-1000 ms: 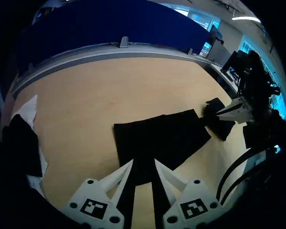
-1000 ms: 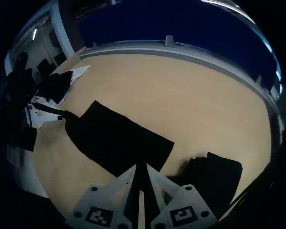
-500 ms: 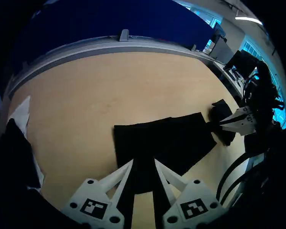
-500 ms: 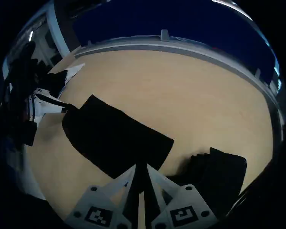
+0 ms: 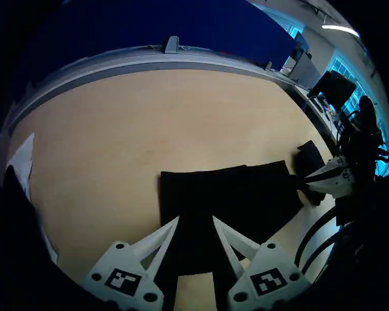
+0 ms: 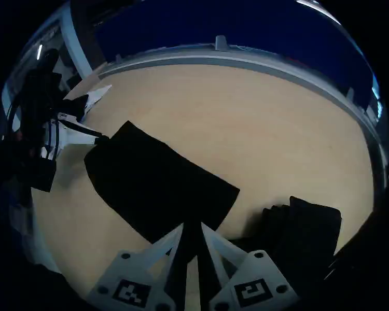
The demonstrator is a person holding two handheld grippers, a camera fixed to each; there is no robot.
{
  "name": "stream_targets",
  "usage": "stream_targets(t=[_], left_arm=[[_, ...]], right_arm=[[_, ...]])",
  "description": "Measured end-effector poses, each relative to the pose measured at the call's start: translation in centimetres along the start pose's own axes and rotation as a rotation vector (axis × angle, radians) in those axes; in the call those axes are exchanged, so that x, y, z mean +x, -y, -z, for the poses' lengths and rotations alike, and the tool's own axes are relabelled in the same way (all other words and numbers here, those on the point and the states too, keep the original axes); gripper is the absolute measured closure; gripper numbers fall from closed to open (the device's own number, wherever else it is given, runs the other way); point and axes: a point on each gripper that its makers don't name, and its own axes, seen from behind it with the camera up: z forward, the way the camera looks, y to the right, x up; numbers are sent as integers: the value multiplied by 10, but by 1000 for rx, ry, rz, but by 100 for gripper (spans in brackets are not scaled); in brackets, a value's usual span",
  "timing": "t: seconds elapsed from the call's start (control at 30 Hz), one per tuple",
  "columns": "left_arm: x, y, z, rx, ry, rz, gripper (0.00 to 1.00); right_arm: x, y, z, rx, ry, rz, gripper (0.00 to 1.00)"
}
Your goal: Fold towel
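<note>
- The left gripper point(image 5: 195, 223) reaches in low from 6 o'clock of its own view. Its fingers point(image 5: 163, 241) stand narrow, pinched on the near hem of the black towel point(image 5: 231, 194).
- The right gripper point(image 6: 193, 227) also enters at 6 o'clock of its own view, its fingers nearly together and closed on another part of the same cloth.
- In the left gripper view, the right gripper comes in from 3 o'clock with its tips meeting at the towel's right-hand edge. In the right gripper view, the left gripper sits at 9 o'clock with its tips on the towel's far-left corner.
- The towel lies spread flat on the pale wooden table point(image 5: 142, 119), stretched between the two grippers, its edges straight.
- A dark folded stack point(image 6: 306, 233) lies at 4 o'clock in the right gripper view, just beside the towel's near corner.
- A white sheet point(image 5: 22, 158) lies at 9 o'clock of the left gripper view, well apart from the towel.
- Bare tabletop runs from the towel toward 12 o'clock, up to a grey rail and a blue partition point(image 6: 220, 23).
</note>
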Motion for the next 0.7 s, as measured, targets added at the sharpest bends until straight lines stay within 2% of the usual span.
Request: stream_targets(t=[0.2,0.27,0.4,0.43,0.5,0.57,0.7], left_arm=[[2,-5,-4,-27,-8,11,45],[1,-3,-4,-19,-12,4,37],[1,-1,-2,-8,-19,-13,26],[1,-1,-1,-8,-20,-13,22],[1,-1,1,-8,-23,-12,22],[0,0,3,-6,-27,-5,17],[0,1,7,-5,-40,12,14]], right_arm=[[1,0,0,-1,-4,6,85],[1,0,0,-4,-6,13,76],[1,0,1,-14,-14,30,34],[2,0,2,-16,-18,32,26],[3,0,4,-20,-28,38,12],[2,0,5,-26,-34,39,6],[-1,0,8,-31,-43,41,5]])
